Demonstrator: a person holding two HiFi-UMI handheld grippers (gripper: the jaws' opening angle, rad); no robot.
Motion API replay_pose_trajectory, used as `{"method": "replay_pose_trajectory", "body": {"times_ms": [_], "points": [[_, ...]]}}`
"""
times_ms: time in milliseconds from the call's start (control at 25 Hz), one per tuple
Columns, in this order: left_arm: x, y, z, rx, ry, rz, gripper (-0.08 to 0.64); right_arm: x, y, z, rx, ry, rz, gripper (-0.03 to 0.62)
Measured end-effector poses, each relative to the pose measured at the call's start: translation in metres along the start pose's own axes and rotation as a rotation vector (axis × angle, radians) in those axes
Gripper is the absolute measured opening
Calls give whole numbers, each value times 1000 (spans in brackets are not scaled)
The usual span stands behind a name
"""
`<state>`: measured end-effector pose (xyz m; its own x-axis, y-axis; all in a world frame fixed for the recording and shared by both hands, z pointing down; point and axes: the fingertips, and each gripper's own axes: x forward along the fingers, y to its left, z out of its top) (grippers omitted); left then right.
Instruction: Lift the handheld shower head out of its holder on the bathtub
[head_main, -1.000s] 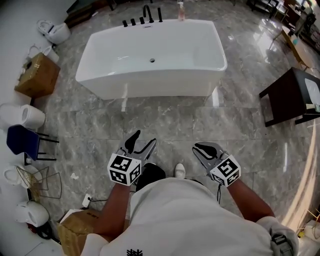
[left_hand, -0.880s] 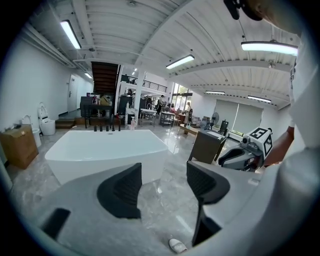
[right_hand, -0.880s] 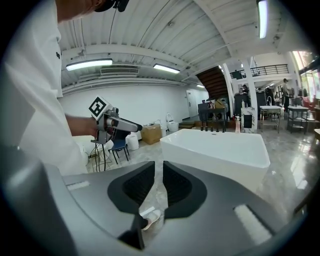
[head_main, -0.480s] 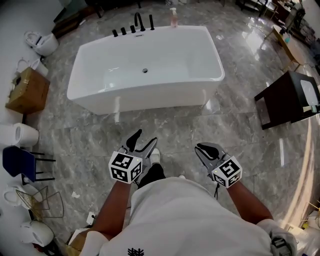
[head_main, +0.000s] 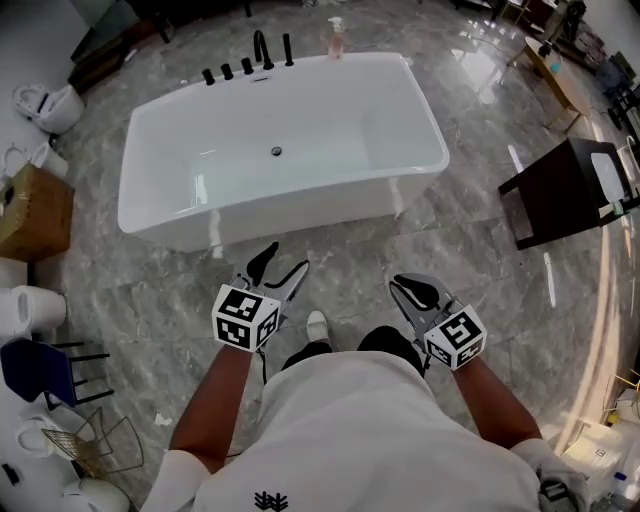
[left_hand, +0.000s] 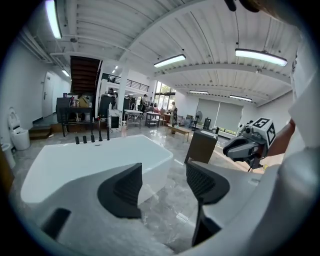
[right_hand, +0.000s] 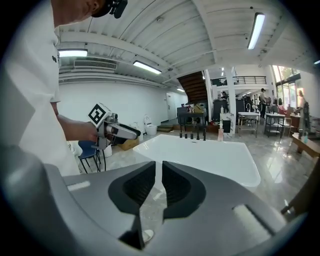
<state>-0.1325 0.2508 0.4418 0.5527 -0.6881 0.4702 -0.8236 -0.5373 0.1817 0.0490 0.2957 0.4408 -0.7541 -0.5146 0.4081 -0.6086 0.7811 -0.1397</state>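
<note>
Fingers (left_hand: 122, 192) on the left gripper (head_main: 283, 265): spread wide, nothing between them, only floor and tub wall beyond. Fingers (right_hand: 177, 187) on the right gripper (head_main: 400, 287): drawn almost together with a thin slit left, gripping nothing. Both held low at 6 o'clock, just ahead of the person's white shirt (head_main: 350, 430).

Closer now than a second ago: white rectangular freestanding bathtub (head_main: 300, 208) larger and lower in the head view, near wall just beyond the left fingertips. Same pose on both grippers throughout. Reads as the walk-up, with no reach begun.

Up at 12 o'clock, on the tub's far rim: a row of black metal fittings. Three short knobs (head_main: 227, 72), a curved spout (head_main: 263, 48), and at the right end a slim upright black rod (head_main: 288, 49). Most likely the handheld shower head, seated in its holder; too small to make out hose or holder. Well apart from both grippers.

Just beside it at 1 o'clock, a pink pump bottle (head_main: 336, 38) by the far rim.

In the way: the whole basin, lying between the person and the fittings. Calls for leaning across or going round an end. At 9 o'clock, a brown cardboard box (head_main: 25, 210) and white toilets (head_main: 48, 105) near the left end. At 3 o'clock, a dark square side table (head_main: 560, 185) off the right end, with open marble floor (head_main: 480, 250) between. Probably easier by the right end, with the right fingers opened before any grasp.
</note>
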Motion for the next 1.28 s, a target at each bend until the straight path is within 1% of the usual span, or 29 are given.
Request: {"method": "replay_pose_trajectory", "body": {"times_ms": [160, 280, 400, 480, 680, 840, 920, 1000, 1080, 1280], "points": [[15, 24, 7, -13, 2, -10, 282, 19, -5, 12, 13, 8, -10, 58], [36, 32, 16, -26, -5, -11, 281, 30, -20, 16, 21, 16, 5, 65], [56, 41, 22, -43, 7, -5, 281, 43, -37, 23, 22, 17, 21, 71], [71, 47, 31, -50, 12, 4, 281, 49, -54, 31, 26, 12, 26, 71], [113, 59, 67, -34, 2, 30, 279, 59, -99, 45, 10, 10, 49, 71], [147, 66, 89, -36, -9, 47, 278, 61, -137, 50, 12, 12, 48, 71], [163, 71, 98, -31, -22, 60, 276, 64, -154, 50, 6, 14, 40, 71], [178, 81, 105, -43, -31, 75, 276, 70, -170, 49, 9, 16, 28, 71], [190, 92, 109, -49, -19, 81, 276, 75, -183, 48, 32, 18, 11, 71], [233, 133, 122, -3, 22, 58, 276, 96, -225, 48, 88, 42, -65, 78]]}}
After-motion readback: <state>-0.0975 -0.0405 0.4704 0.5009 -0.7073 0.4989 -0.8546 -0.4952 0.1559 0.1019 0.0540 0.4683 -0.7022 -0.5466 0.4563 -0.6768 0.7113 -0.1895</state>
